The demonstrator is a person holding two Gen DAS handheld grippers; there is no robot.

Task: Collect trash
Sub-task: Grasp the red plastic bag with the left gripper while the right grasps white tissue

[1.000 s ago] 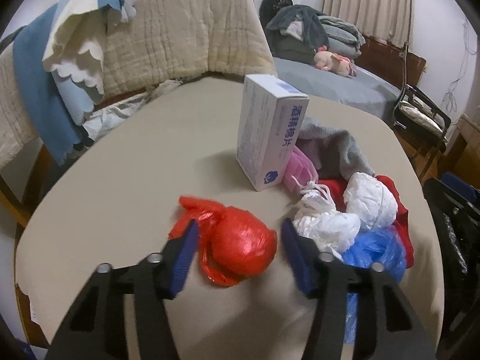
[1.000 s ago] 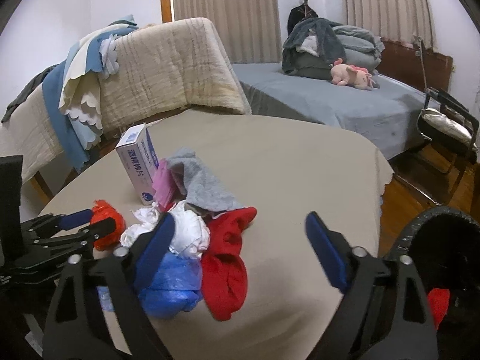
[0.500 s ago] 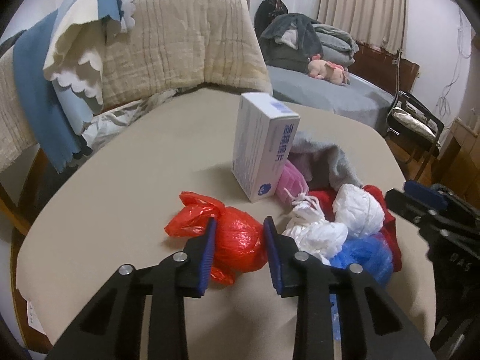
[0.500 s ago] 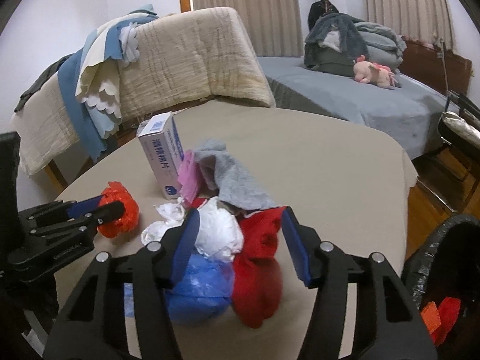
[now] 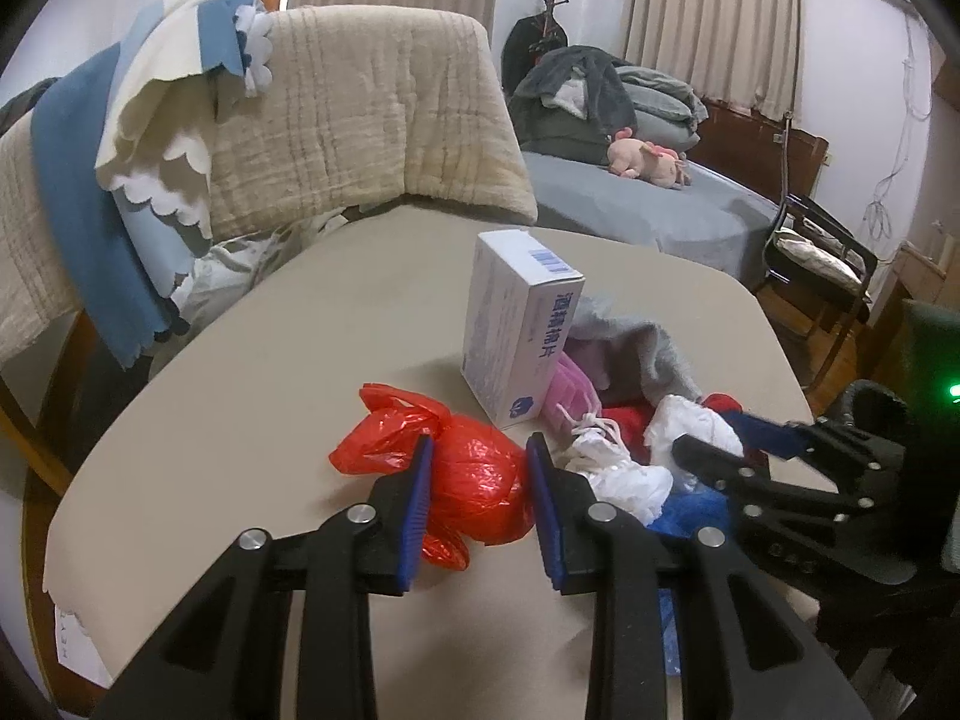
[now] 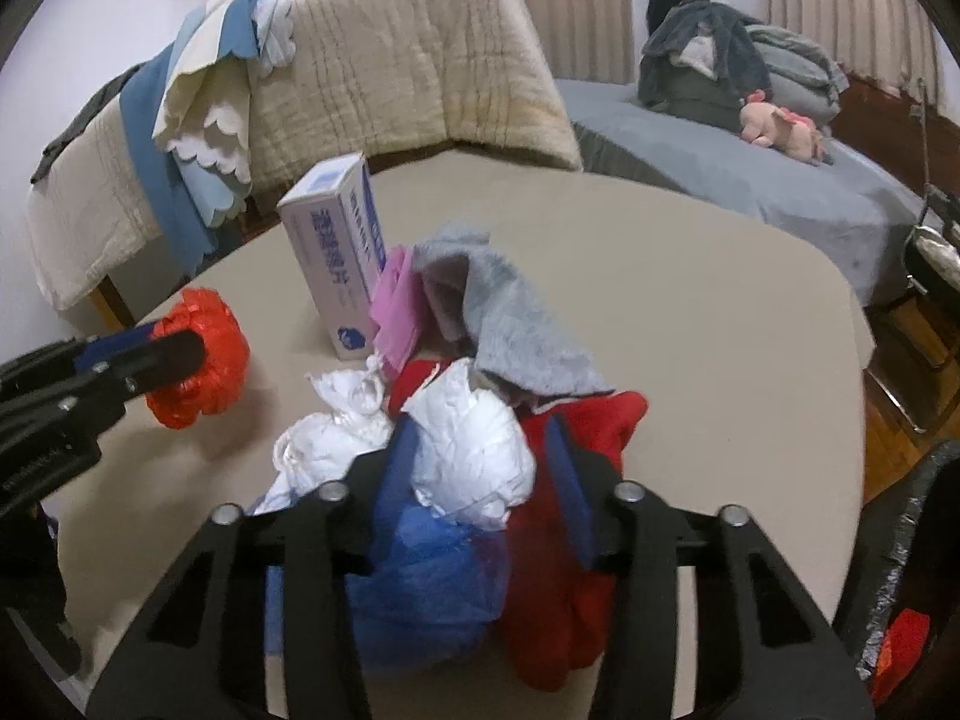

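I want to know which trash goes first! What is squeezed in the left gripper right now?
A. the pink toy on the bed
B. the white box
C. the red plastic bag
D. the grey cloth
C: in the left wrist view the left gripper has its blue pads pressed on both sides of the crumpled red plastic bag, while the white box stands untouched behind it.

Beige table (image 5: 252,372); white box (image 5: 519,330) upright, beyond left claw (image 5: 480,495). Grey cloth (image 6: 510,306) beyond right claw (image 6: 480,474). Quilted blanket (image 5: 372,114) far left; bed (image 6: 750,180) with pink plush toy (image 6: 780,123) far right.
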